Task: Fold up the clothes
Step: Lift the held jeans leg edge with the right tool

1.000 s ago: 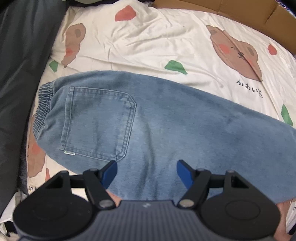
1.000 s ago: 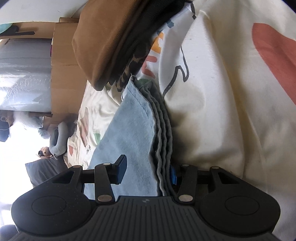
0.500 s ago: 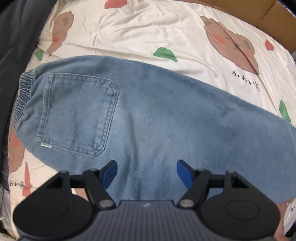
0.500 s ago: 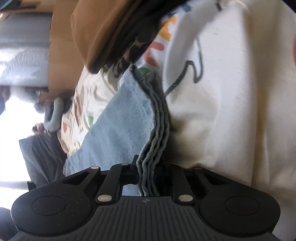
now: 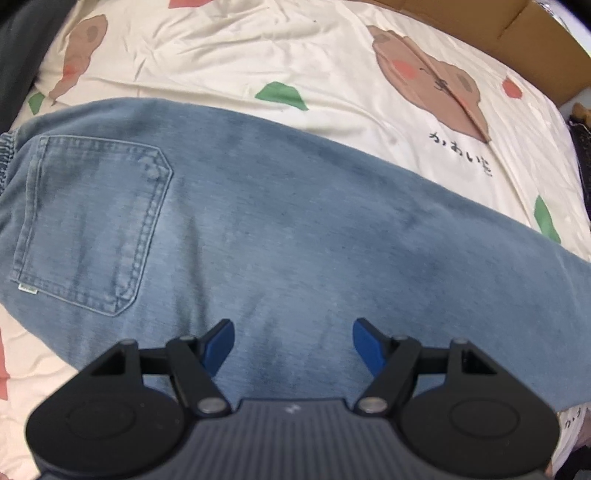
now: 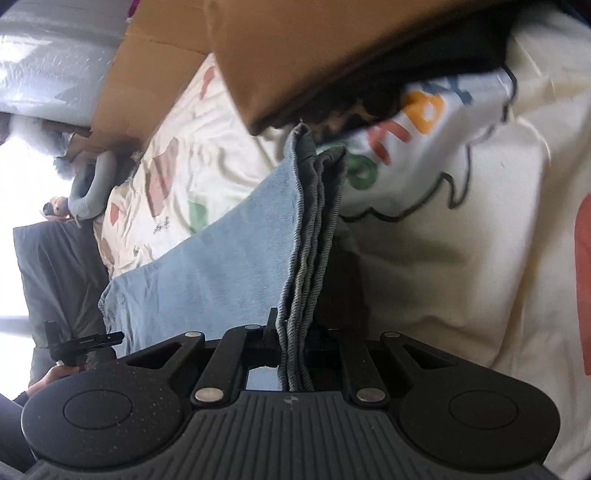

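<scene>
Blue jeans (image 5: pixel 280 229) lie folded lengthwise across the cream printed bedsheet (image 5: pixel 332 62), back pocket (image 5: pixel 88 218) at the left. My left gripper (image 5: pixel 293 338) hovers open just above the jeans' near edge, nothing between its blue fingertips. In the right wrist view the stacked leg hems of the jeans (image 6: pixel 310 236) run into my right gripper (image 6: pixel 295 336), which is shut on them and holds them lifted off the sheet (image 6: pixel 461 266). The other gripper (image 6: pixel 85 339) shows small at the left, held by a hand.
A stack of folded clothes, brown on top (image 6: pixel 295 55) over a white printed garment (image 6: pixel 424 122), sits just beyond the hems. Cardboard (image 5: pixel 491 22) borders the bed's far side. A dark grey cover (image 5: pixel 14 55) lies along the left edge.
My right gripper closed on the jeans' hems and has raised them off the sheet. My left gripper moved in lower and closer over the jeans, staying open.
</scene>
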### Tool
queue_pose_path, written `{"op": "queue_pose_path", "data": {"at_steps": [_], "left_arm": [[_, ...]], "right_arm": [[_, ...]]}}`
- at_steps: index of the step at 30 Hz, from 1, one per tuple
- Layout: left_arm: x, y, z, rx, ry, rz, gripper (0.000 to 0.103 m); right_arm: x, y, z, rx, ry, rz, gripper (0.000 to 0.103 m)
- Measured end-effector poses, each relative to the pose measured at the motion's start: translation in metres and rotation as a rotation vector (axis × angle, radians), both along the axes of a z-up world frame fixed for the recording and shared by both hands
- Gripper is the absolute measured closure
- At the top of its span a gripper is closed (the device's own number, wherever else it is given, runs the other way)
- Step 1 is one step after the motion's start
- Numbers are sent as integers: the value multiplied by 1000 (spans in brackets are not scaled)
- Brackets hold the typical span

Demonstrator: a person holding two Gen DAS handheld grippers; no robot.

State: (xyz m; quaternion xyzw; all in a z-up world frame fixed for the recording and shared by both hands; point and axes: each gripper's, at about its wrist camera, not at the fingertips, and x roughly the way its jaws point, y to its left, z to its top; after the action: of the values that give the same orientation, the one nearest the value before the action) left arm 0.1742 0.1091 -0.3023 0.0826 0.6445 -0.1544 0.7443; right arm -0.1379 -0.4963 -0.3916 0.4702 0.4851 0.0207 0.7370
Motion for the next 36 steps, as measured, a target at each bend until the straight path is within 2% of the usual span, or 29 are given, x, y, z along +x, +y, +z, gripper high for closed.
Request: {"op": "queue_pose_path", "data": {"at_steps": [3, 6, 13, 20, 24, 28, 36], "left_arm": [[-5, -1, 0, -6, -13, 0, 30], [-9, -2, 3, -61, -33, 45, 30], [-20, -30, 0, -94, -27, -46, 30], [-24, -43, 3, -145, -11, -82, 29], [-27, -52, 2, -176, -8, -107, 29], [-31, -65, 0, -188, -7, -113, 29], [-41, -99, -7, -291, -10, -152, 29]], "right_arm": [[2, -4, 16, -23, 13, 9, 95], [4, -7, 30, -14, 15, 22, 95], [12, -14, 65, -21, 6, 32, 95], [21, -25, 82, -66, 24, 33, 95], [25, -36, 101, -113, 31, 41, 95], [33, -51, 135, -183, 31, 62, 95], [42, -86, 210, -314, 26, 75, 95]]}}
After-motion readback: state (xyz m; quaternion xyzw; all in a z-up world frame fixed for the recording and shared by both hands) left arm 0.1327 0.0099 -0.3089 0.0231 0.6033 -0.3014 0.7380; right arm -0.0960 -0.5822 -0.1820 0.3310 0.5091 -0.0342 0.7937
